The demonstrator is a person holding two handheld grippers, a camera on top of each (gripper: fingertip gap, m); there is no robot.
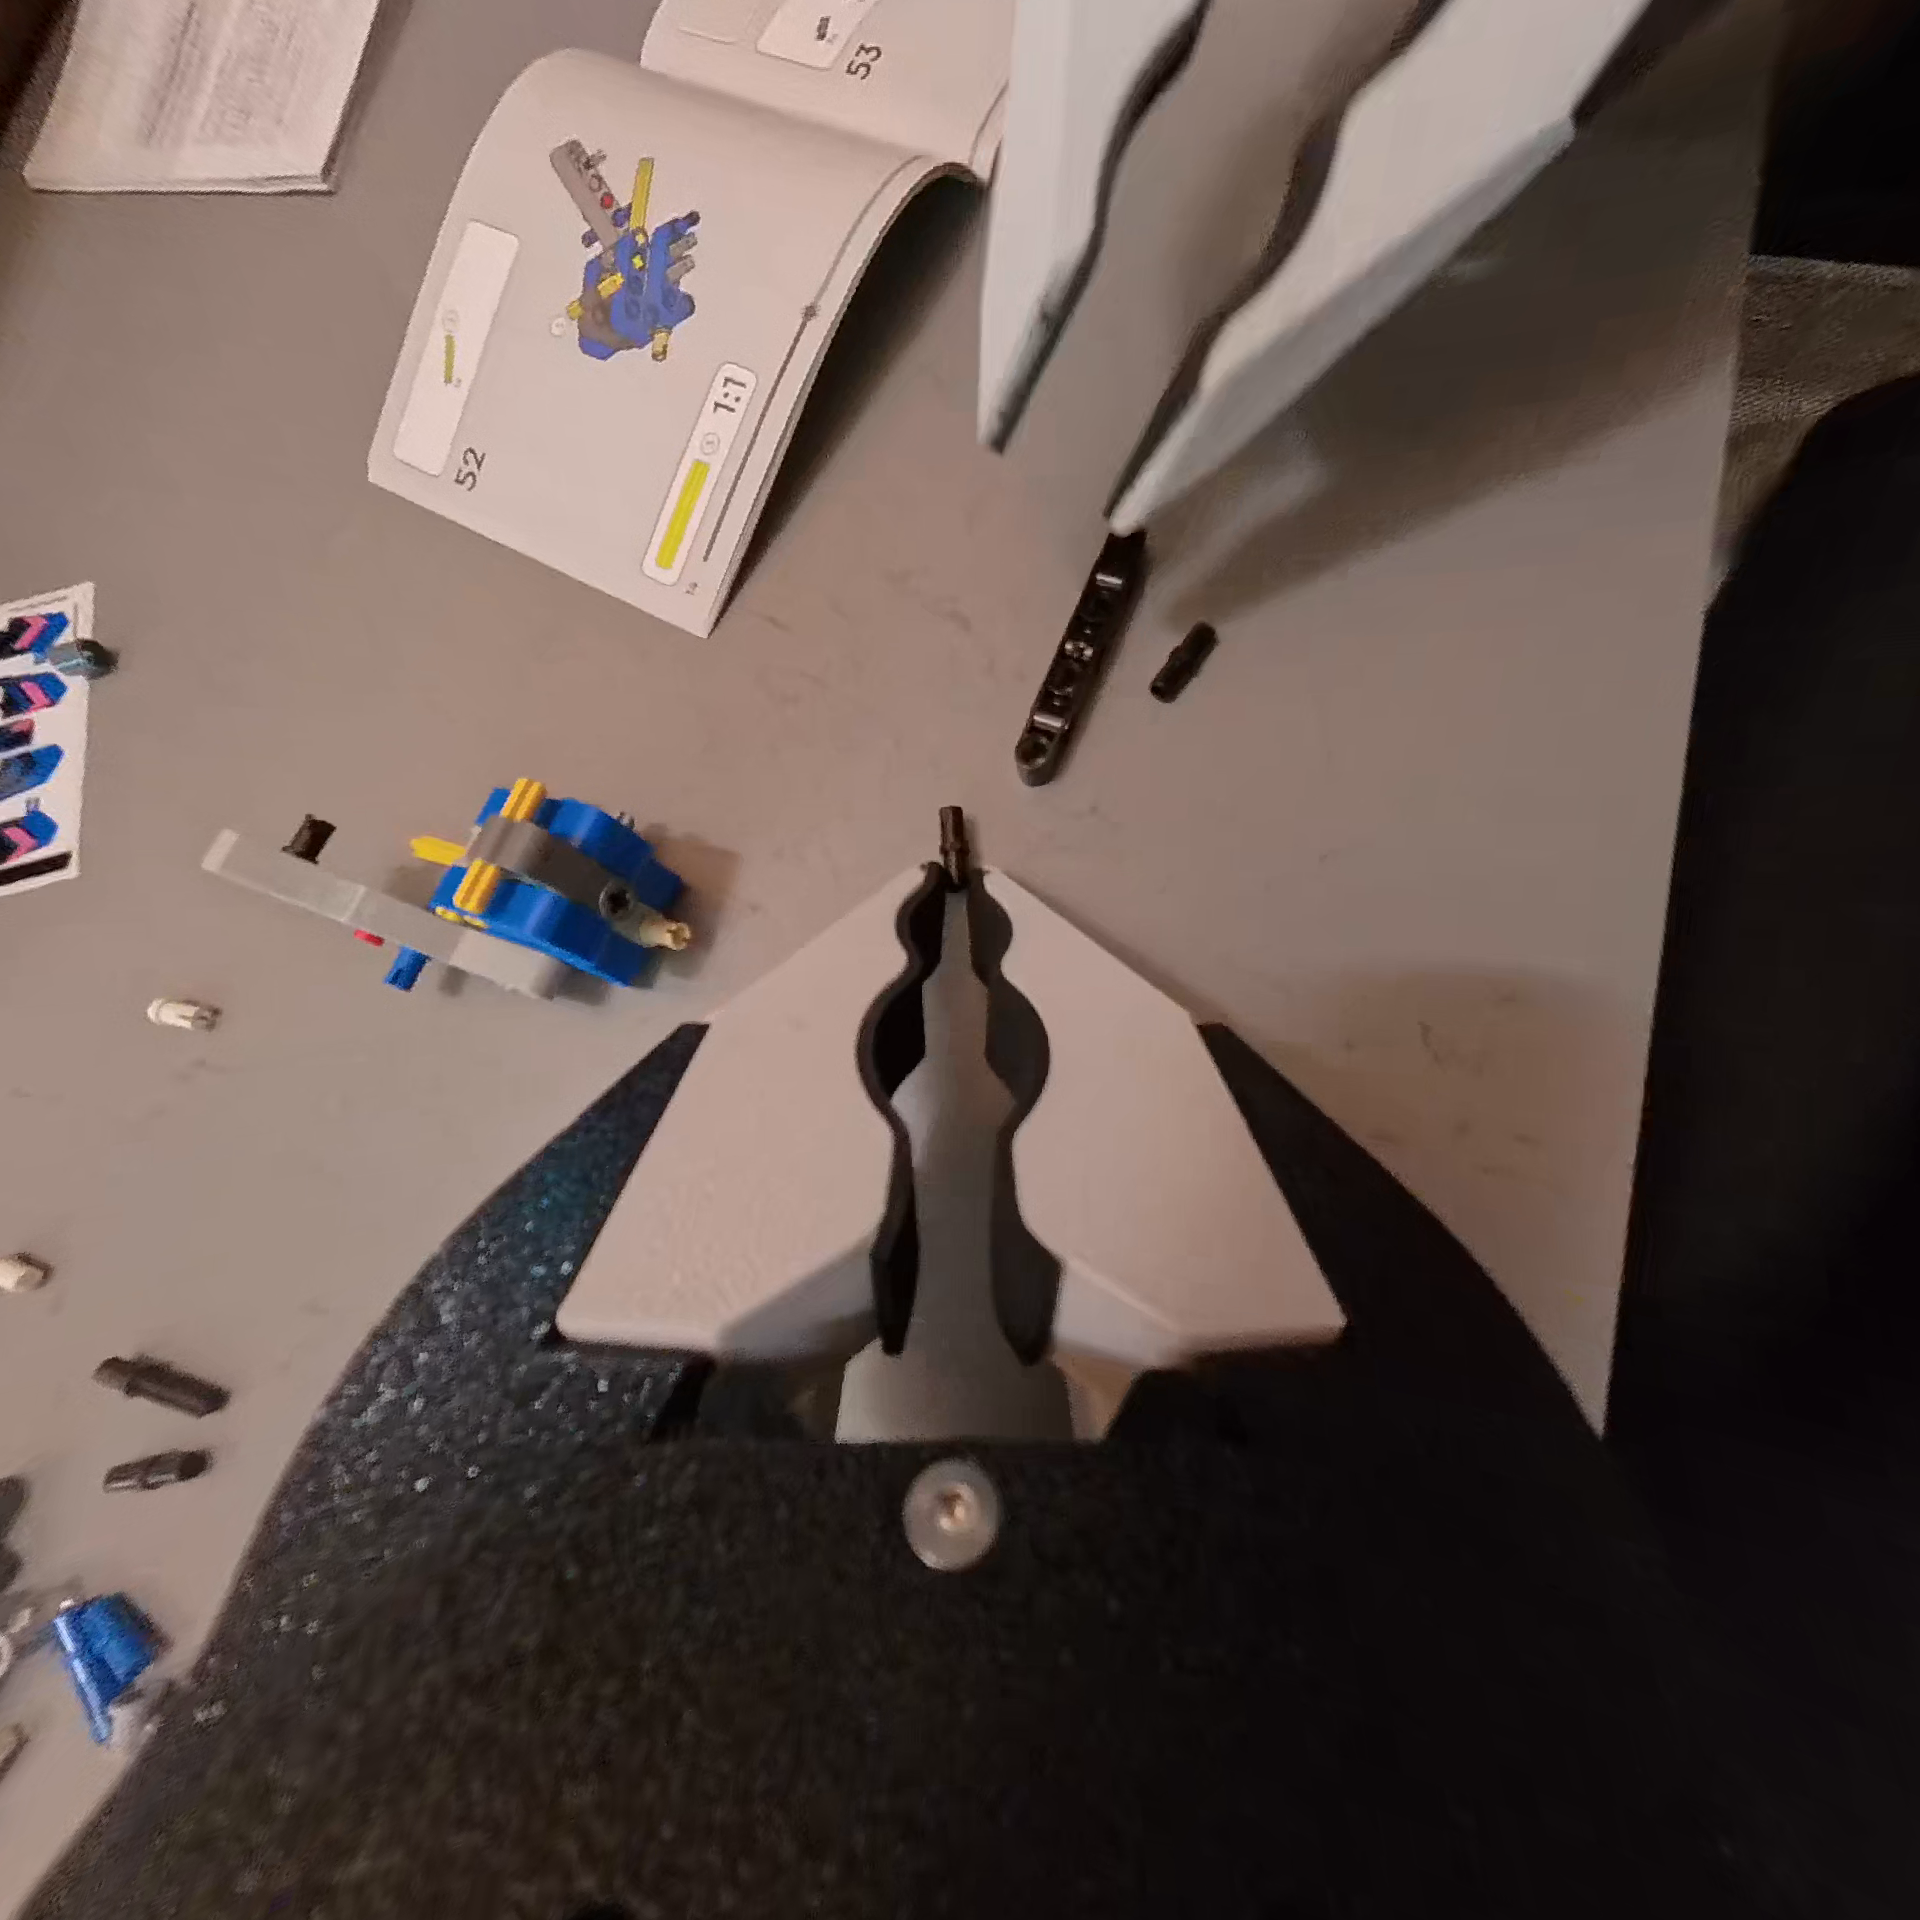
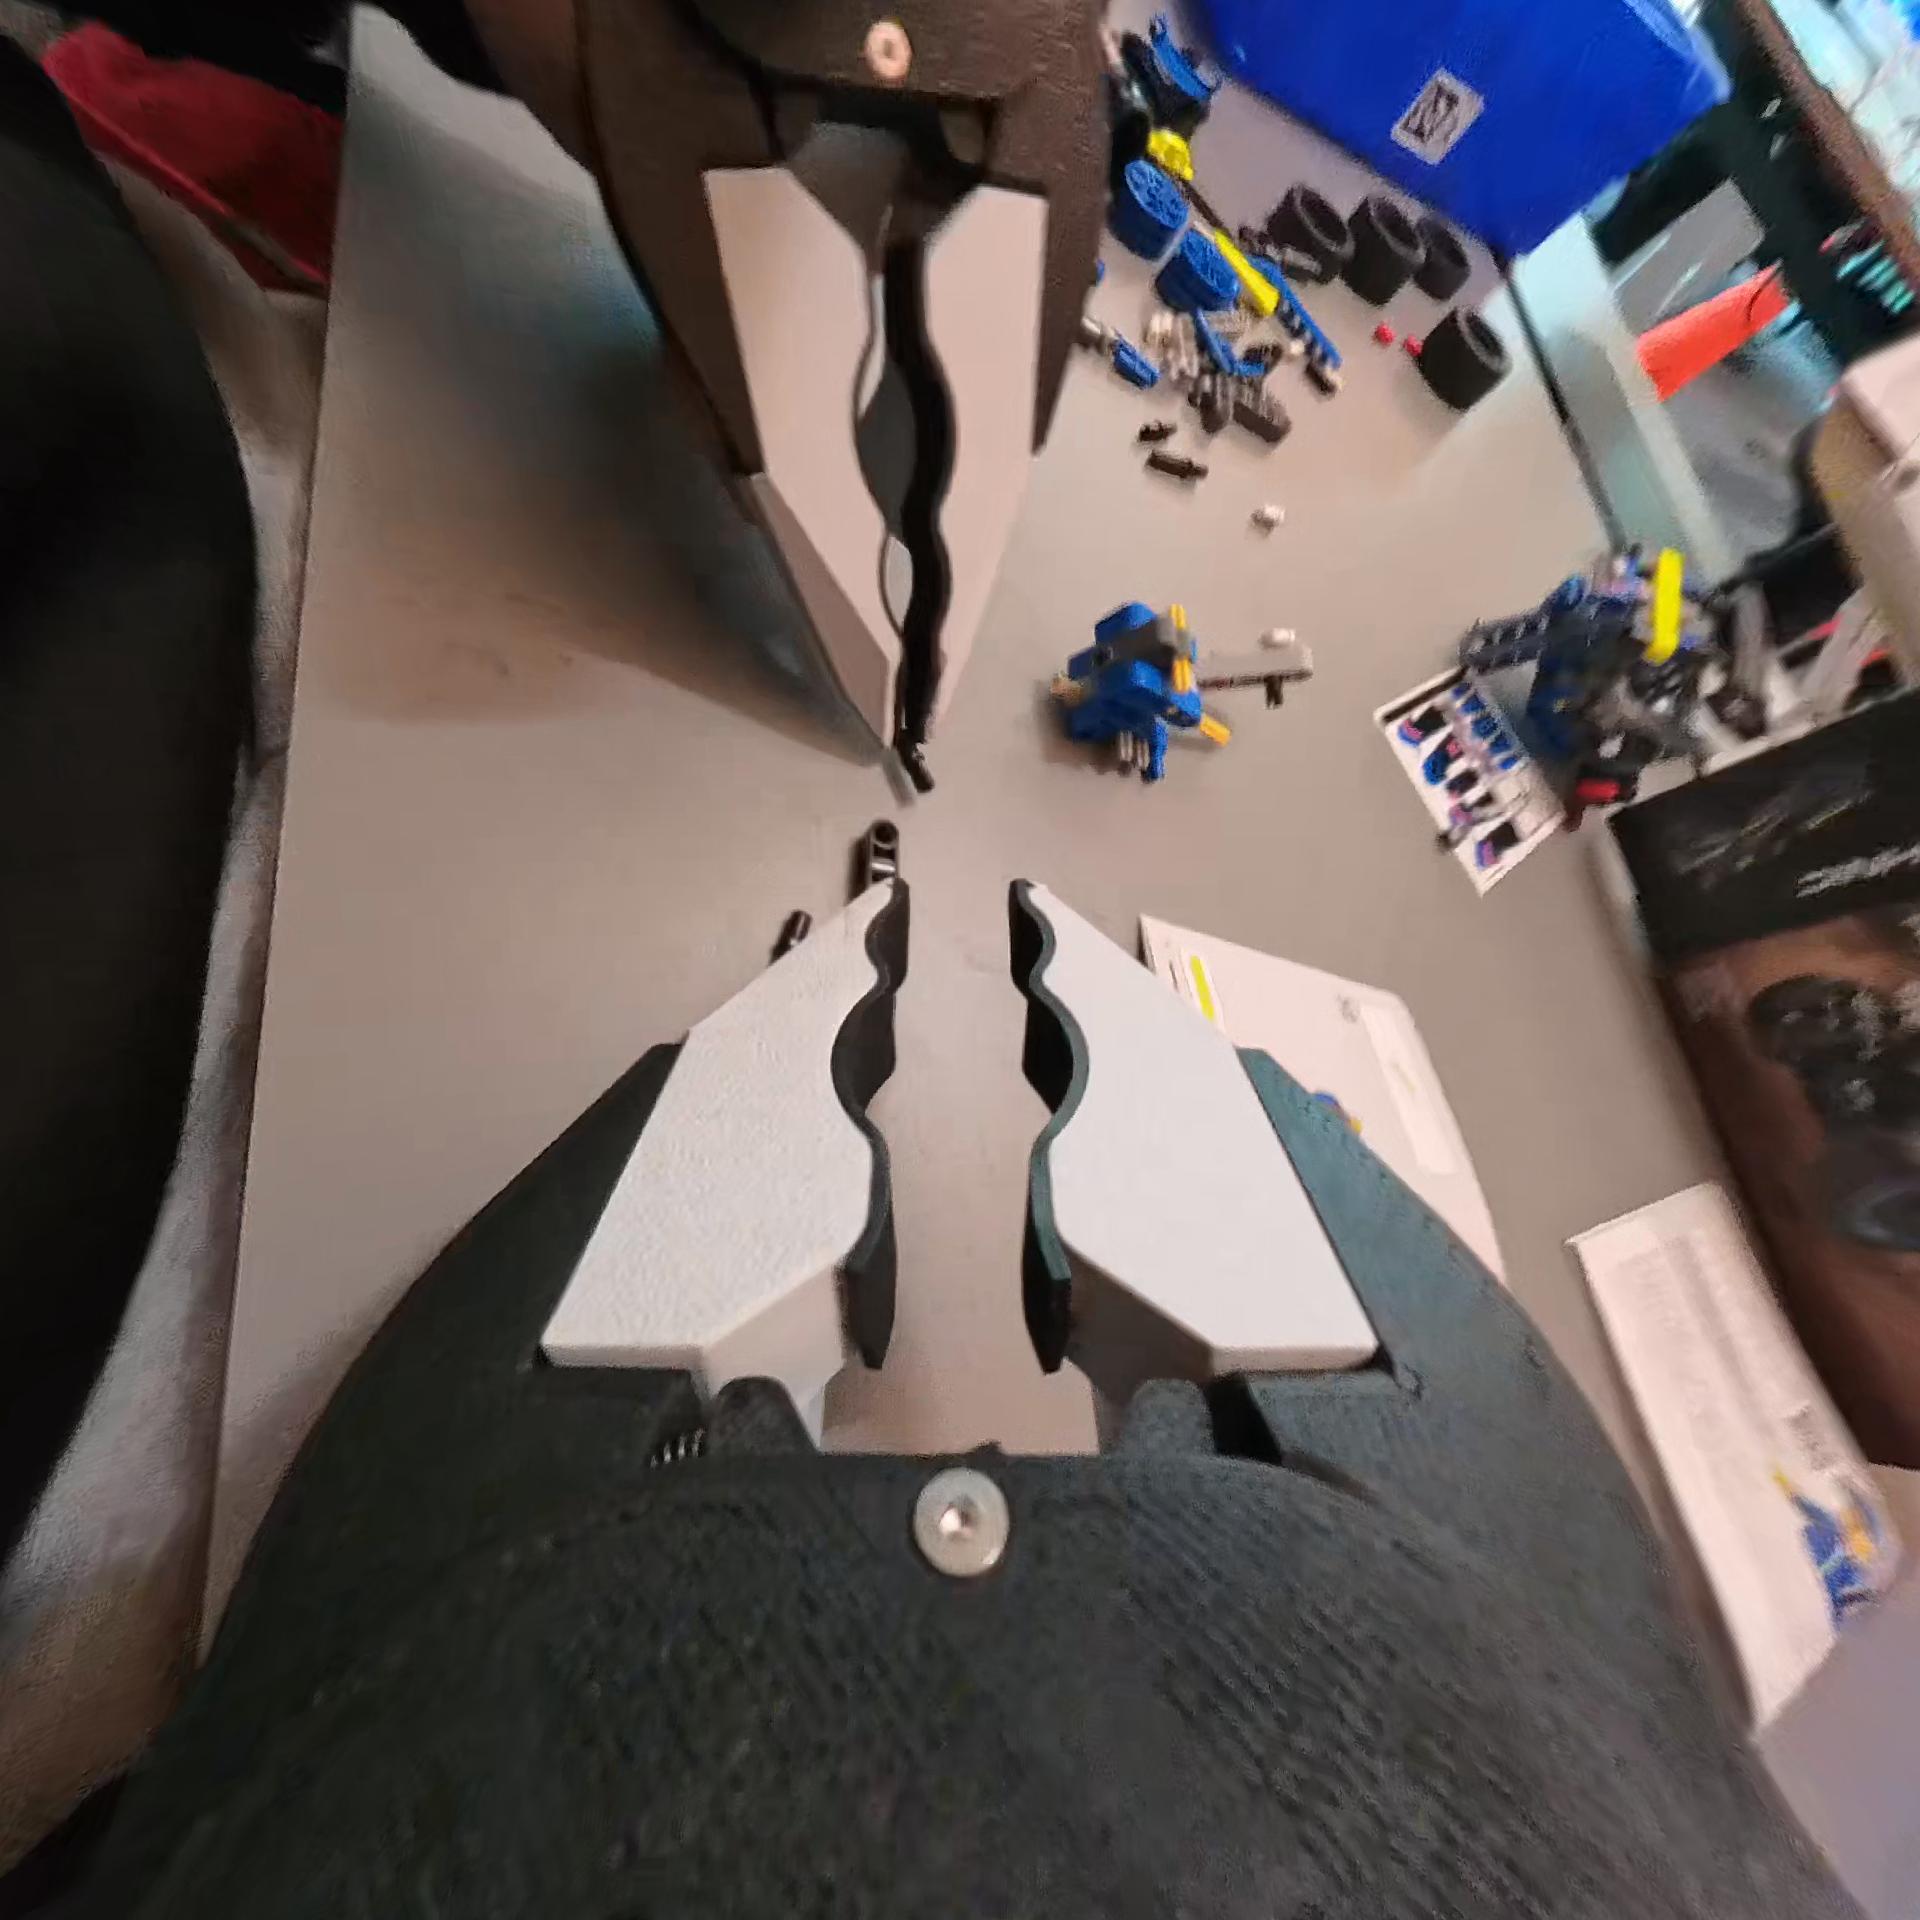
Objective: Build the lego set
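My left gripper point(image 1: 954, 871) is shut on a small black pin point(image 1: 951, 834) that sticks out past its tips, low over the grey table point(image 1: 1299, 883). In the right wrist view it comes in from the top point(image 2: 914, 764) with the pin point(image 2: 920, 774) at its tip. A black beam point(image 1: 1081, 665) lies flat ahead of it, with a second black pin point(image 1: 1182, 662) beside it. My right gripper point(image 2: 958, 896) is open and empty, its left fingertip over the beam's end point(image 2: 879, 850). The blue, yellow and grey sub-assembly point(image 1: 561, 899) lies to the left.
An open instruction booklet point(image 1: 623, 343) and a sticker sheet point(image 1: 36, 738) lie on the table. Loose pins point(image 1: 161, 1387) sit at the left. The right wrist view shows a parts pile point(image 2: 1216, 312), black tyres point(image 2: 1382, 244), a larger blue model point(image 2: 1600, 665) and a dark box point(image 2: 1808, 935). There is about 6 cm between the tips of the two grippers. Both grippers' tips are roughly 30 cm from the larger blue model point(image 2: 1600, 665).
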